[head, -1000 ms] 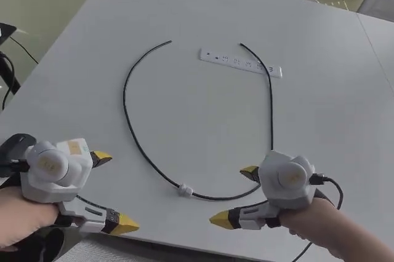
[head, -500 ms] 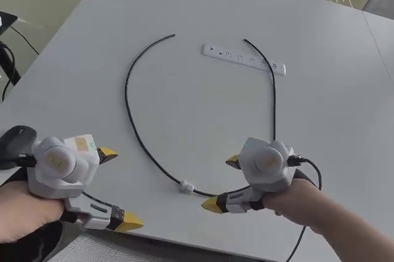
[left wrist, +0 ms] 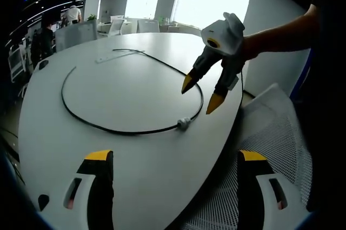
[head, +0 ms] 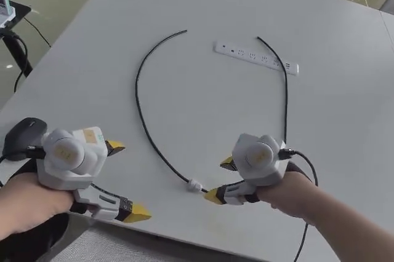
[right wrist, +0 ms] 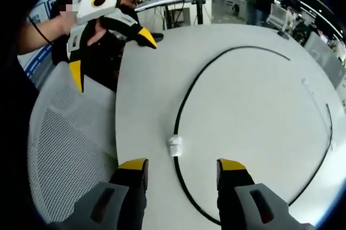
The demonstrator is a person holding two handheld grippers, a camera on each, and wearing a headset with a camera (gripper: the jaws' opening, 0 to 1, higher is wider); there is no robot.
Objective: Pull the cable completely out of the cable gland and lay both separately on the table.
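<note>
Table (head: 203,108): white. Black cable (head: 138,99) lies on it in a big open loop. It's thin, limp and light, so I expect it to drag; pin it close to the fitting. My right gripper (head: 220,181): jaws wide, empty, just beside the loop's near bend. Left gripper (head: 128,182): wide, empty, at the near table edge. Small white cable gland (head: 195,185) sits on the cable between them. Probably hard and slick, so grab it across the body.
</note>
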